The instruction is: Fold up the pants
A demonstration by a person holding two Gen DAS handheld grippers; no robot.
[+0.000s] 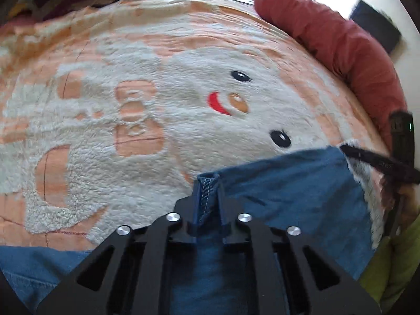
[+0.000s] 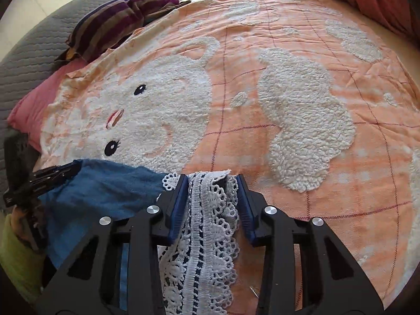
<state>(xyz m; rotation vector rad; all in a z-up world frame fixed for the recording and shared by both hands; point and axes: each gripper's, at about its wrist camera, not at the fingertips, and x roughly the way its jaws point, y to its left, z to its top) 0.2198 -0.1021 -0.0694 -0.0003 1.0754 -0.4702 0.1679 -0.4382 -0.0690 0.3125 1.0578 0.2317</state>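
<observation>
The left gripper (image 1: 207, 197) is clamped on the stitched hem of the blue pants (image 1: 288, 183). The right gripper (image 2: 212, 183) pinches their white lace trim (image 2: 210, 223) above the blanket (image 2: 262, 105).

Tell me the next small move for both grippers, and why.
Probably lift both together and carry the edge forward over the blanket. The left gripper is shut on the pants' blue hem, and the right gripper pinches the white lace trim, so the edge looks secured.
</observation>
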